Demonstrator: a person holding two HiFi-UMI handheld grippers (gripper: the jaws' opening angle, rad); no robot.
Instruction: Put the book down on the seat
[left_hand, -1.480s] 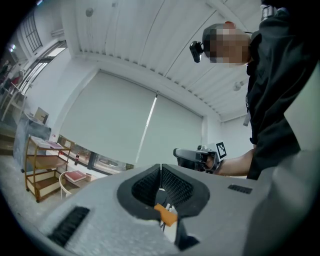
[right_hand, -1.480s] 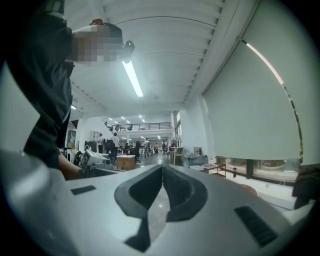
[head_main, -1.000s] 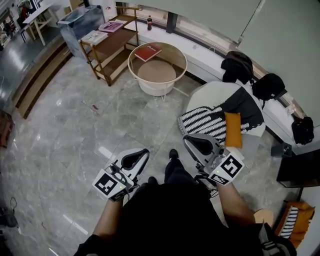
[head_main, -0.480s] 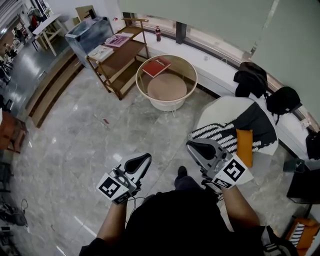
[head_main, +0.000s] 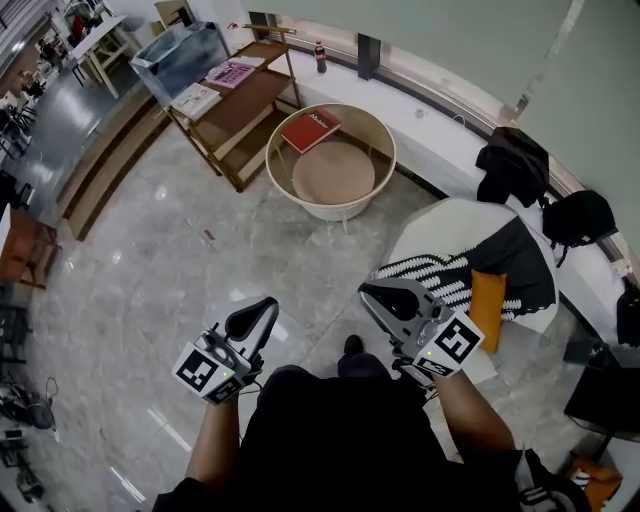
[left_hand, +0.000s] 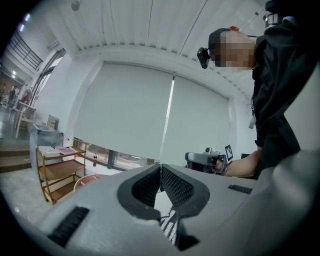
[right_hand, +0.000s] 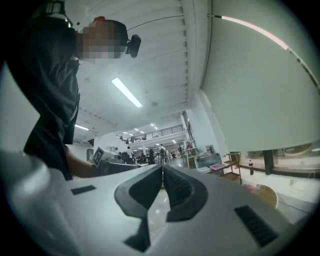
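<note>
Grey left gripper (left_hand: 160, 167): fingers together, empty | right gripper (right_hand: 162, 167): fingers together, empty

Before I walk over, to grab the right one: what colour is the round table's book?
The book is red, clearest in the head view.

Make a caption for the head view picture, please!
Left gripper and right gripper, both shut and empty; a red book lies in the round cream tub ahead.
</note>
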